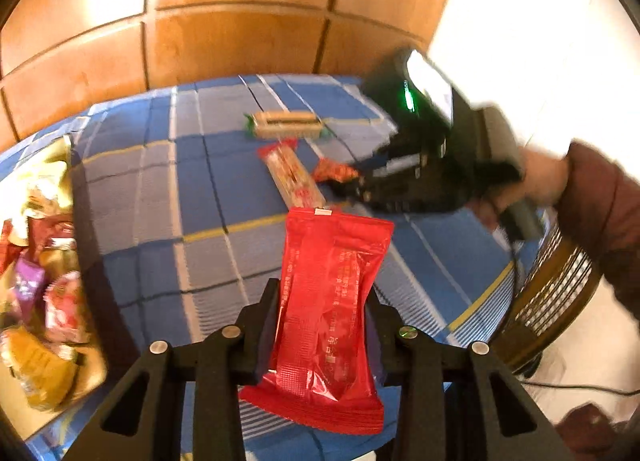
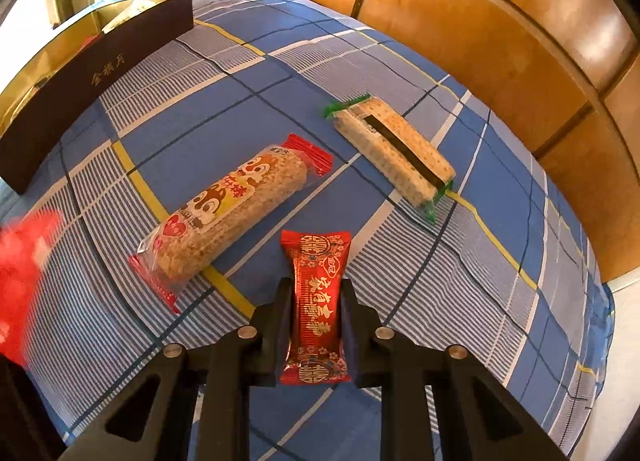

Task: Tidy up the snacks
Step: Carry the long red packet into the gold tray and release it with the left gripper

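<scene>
In the left wrist view, the left gripper (image 1: 322,301) has its jaws closed narrowly on a plain red packet (image 1: 326,313), which stands lengthwise between the two fingers at lower centre, its top edge reaching past the fingertips and its bottom seal hanging below them. At right of centre the right gripper (image 1: 362,181) is blurred; a small red candy (image 1: 334,171) shows at its tips. Two more snacks lie on the blue checked cloth (image 1: 160,201) above the packet: a rice bar (image 1: 294,177) with red ends and a cracker pack (image 1: 286,125) with green ends. At the left edge a gold-lined box (image 1: 90,375) holds several wrapped snacks, too cut off and overexposed to count. A sleeve (image 1: 600,213) enters from the right

In the right wrist view, the right gripper (image 2: 316,301) is pinched almost fully closed on the small red candy (image 2: 316,309), held upright at lower centre, both ends sticking out beyond the fingers. On the cloth (image 2: 400,281) lie one rice bar (image 2: 232,213) at centre left and one cracker pack (image 2: 394,153) at upper right, well apart. The box's dark wall (image 2: 92,89) runs along the upper left, its contents hidden. A red blur (image 2: 24,261) at the left edge is too smeared to identify
</scene>
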Demonstrator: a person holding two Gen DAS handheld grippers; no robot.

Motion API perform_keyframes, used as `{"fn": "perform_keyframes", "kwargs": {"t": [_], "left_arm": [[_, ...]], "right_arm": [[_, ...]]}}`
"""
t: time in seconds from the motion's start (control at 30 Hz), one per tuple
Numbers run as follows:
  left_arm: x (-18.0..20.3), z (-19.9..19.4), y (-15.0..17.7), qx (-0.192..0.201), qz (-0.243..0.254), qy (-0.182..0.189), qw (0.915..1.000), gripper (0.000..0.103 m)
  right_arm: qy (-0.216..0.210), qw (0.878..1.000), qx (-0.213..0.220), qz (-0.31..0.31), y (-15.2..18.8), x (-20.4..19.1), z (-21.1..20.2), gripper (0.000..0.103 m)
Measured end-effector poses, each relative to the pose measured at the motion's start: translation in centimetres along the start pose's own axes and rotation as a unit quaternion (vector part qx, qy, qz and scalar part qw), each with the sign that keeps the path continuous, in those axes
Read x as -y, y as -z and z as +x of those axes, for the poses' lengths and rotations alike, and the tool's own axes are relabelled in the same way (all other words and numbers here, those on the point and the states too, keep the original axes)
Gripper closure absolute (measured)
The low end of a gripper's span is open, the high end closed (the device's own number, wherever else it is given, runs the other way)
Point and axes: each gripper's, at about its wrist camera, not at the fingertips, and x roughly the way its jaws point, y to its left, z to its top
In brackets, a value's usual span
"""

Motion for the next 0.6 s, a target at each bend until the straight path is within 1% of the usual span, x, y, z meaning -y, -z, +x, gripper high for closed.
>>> {"fn": "perform_keyframes", "kwargs": {"t": [0.1, 0.13, 0.23, 0.3, 0.37, 0.4, 0.43, 0.5, 0.53, 0.57, 0.6], "left_arm": [[-1.8, -2.4, -0.9, 0.026, -0.035, -0.006, 0.9990, 0.065], [-2.9, -3.3, -1.2, 0.036, -0.055, -0.013, 0.9978, 0.065], [-6.4, -5.3, -1.8, 0.053, -0.119, -0.036, 0.9908, 0.065], [-8.7, -6.7, -1.6, 0.062, -0.153, -0.066, 0.9841, 0.065], [-11.5, -8.4, -1.3, 0.073, -0.194, -0.095, 0.9736, 0.065], [-12.6, -9.0, -1.0, 0.077, -0.208, -0.104, 0.9694, 0.065], [-14.0, -9.7, -0.7, 0.082, -0.228, -0.121, 0.9626, 0.065], [-16.5, -10.5, 0.1, 0.077, -0.260, -0.150, 0.9507, 0.065], [-18.1, -10.8, 0.6, 0.069, -0.285, -0.167, 0.9412, 0.065], [-19.4, -11.0, 1.2, 0.063, -0.309, -0.175, 0.9325, 0.065], [-20.6, -11.0, 1.6, 0.056, -0.327, -0.178, 0.9263, 0.065]], "right_arm": [[0.010, 1.000, 0.006, -0.014, 0.2, -0.4, -0.1, 0.081], [0.011, 1.000, 0.007, -0.016, 0.5, -0.9, -0.5, 0.081], [0.013, 1.000, 0.008, -0.018, 0.4, -0.8, -0.5, 0.081], [0.015, 1.000, 0.009, -0.020, 0.5, -0.9, -0.6, 0.081], [0.017, 1.000, 0.009, -0.021, 0.5, -1.0, -0.7, 0.081], [0.017, 1.000, 0.010, -0.022, 0.6, -1.0, -0.7, 0.081], [0.017, 1.000, 0.009, -0.021, 0.5, -0.9, -0.6, 0.081], [0.018, 1.000, 0.009, -0.022, 0.5, -1.0, -0.6, 0.081], [0.018, 1.000, 0.010, -0.023, 0.5, -0.9, -0.6, 0.081], [0.019, 1.000, 0.010, -0.023, 0.5, -1.0, -0.6, 0.081], [0.020, 0.999, 0.010, -0.024, 0.6, -1.1, -0.7, 0.081]]}}
